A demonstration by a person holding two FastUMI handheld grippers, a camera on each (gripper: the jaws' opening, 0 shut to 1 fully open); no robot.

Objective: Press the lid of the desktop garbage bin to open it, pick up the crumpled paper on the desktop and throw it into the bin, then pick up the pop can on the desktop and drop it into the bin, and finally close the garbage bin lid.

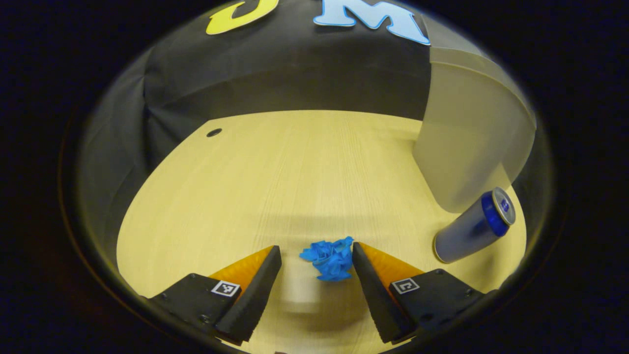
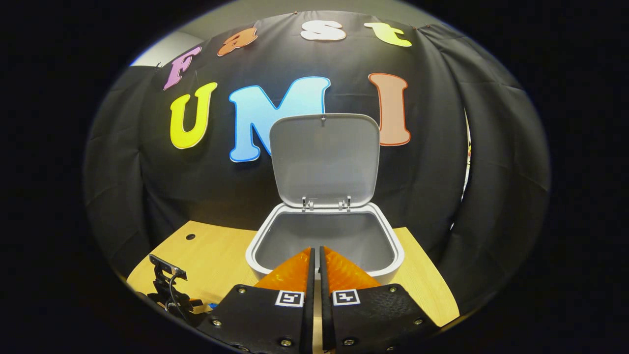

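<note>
While we look along the left gripper view: we see our left gripper (image 1: pixel 317 255) spread wide over the wooden desktop (image 1: pixel 275 182)
Crumpled paper (image 1: pixel 330 257): a blue wad with no clear long axis, lying on the desktop between our fingers, touching the right-hand one and well off the other
Pop can (image 1: pixel 474 227): standing on the desktop, its long axis tilted in this view with the top end up and to the right; it sits beside the bin wall (image 1: pixel 467 142), right of our fingers
Right gripper (image 2: pixel 316 251): we see its fingers together, nothing between them, in front of the bin (image 2: pixel 324 241)
Lid (image 2: pixel 325 160): raised upright at the bin's far edge
</note>
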